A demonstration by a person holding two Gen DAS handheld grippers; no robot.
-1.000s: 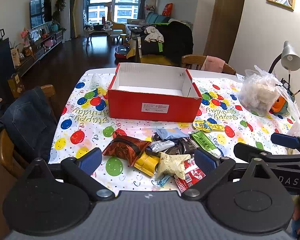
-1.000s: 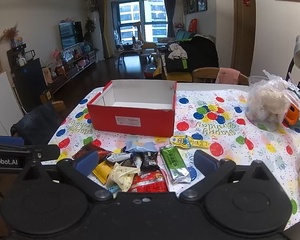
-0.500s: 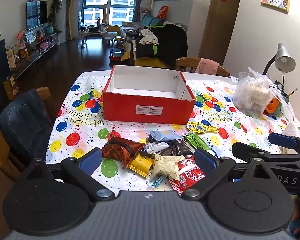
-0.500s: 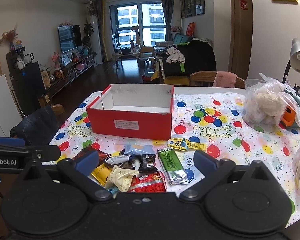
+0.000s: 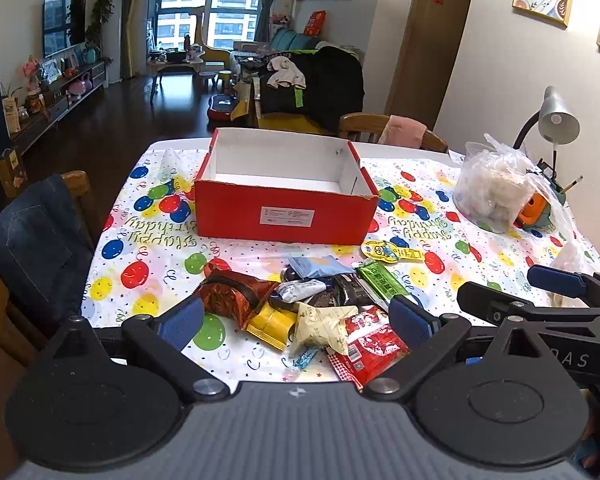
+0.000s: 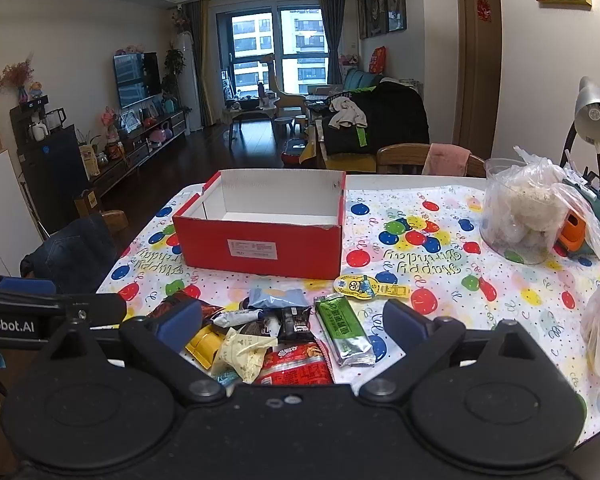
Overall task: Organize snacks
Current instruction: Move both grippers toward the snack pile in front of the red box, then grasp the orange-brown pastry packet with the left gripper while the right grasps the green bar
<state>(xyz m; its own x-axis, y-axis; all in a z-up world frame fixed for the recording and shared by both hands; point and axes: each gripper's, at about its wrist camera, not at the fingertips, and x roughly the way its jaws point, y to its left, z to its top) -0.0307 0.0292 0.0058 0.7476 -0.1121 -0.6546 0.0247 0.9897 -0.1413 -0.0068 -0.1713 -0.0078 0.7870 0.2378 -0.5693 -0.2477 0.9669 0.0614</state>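
Red box [image 5: 286, 216], open top, nothing in it, on the desk [image 5: 140, 248]. Snack pile [image 5: 308, 308] on the near side of the box, close to the desk's edge: brown pack [image 5: 230, 294], yellow pack [image 5: 270, 322], cream pack [image 5: 322, 326], red pack [image 5: 368, 346], green bar [image 5: 380, 280], blue pack [image 5: 316, 266]. Minion pack [image 5: 392, 250] between box and pile. My left gripper [image 5: 296, 316] spread wide, holding nothing, above the pile. My right gripper [image 6: 292, 324] likewise released and empty
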